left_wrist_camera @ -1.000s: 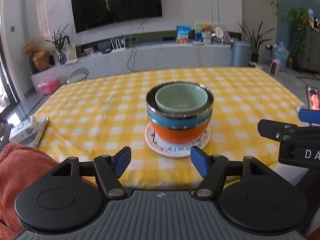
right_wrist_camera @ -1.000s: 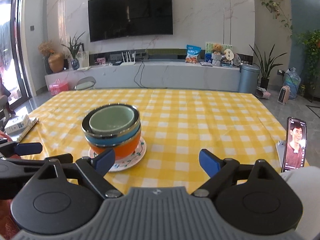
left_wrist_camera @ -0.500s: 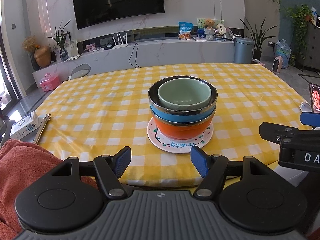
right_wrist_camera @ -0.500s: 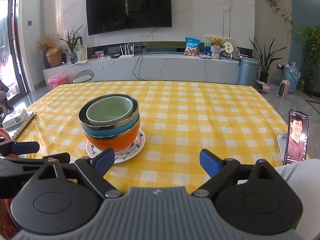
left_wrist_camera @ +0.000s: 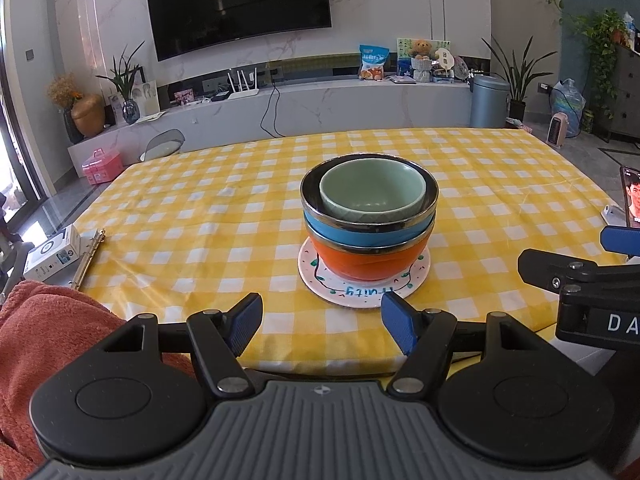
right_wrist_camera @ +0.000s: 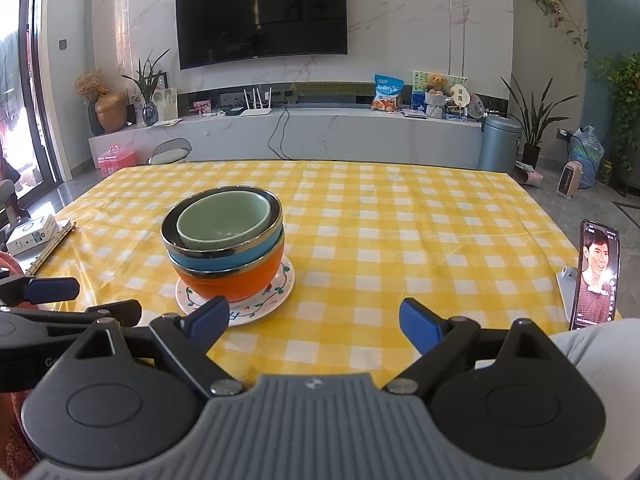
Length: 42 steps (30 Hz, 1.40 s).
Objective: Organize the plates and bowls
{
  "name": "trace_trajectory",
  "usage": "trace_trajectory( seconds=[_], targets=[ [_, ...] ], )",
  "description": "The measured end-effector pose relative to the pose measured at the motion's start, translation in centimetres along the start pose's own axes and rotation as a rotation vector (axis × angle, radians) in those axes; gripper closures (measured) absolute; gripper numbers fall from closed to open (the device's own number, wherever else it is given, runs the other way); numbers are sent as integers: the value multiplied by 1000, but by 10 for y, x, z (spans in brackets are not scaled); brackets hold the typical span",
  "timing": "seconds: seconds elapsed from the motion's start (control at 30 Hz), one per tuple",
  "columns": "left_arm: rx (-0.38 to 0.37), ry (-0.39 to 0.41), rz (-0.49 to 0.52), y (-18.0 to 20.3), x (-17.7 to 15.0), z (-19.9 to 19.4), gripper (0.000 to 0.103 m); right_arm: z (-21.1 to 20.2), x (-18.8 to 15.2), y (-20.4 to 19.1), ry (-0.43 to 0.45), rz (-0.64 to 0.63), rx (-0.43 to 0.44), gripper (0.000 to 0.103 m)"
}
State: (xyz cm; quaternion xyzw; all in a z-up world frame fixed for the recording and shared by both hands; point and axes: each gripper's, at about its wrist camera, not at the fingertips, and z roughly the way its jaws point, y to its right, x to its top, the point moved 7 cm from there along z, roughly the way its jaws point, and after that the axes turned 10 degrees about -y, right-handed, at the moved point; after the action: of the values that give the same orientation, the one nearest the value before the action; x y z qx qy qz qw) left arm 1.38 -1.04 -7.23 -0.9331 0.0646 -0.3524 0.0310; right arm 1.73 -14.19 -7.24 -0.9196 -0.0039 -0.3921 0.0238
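Note:
A stack stands near the table's front edge: a pale green bowl nested in a blue steel-rimmed bowl, on an orange bowl, all on a white patterned plate. The right wrist view shows the same green bowl, orange bowl and plate at left. My left gripper is open and empty, just short of the plate at the table edge. My right gripper is open and empty, to the right of the stack.
A yellow checked cloth covers the table. A phone stands on a holder at the right edge. A white box and a brass binder strip lie off the left corner. A red towel is at lower left.
Both grippers have drawn back and risen a little, so the stack sits slightly farther off. Both stay open. The stack has not moved.

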Motion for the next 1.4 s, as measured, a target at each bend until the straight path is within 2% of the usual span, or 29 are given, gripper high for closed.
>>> trace_trajectory(
  seconds=[1.4],
  targets=[
    [3,-3,-1,-1,0,0,23,2,-1,-3,-13,3,12,13]
  ],
)
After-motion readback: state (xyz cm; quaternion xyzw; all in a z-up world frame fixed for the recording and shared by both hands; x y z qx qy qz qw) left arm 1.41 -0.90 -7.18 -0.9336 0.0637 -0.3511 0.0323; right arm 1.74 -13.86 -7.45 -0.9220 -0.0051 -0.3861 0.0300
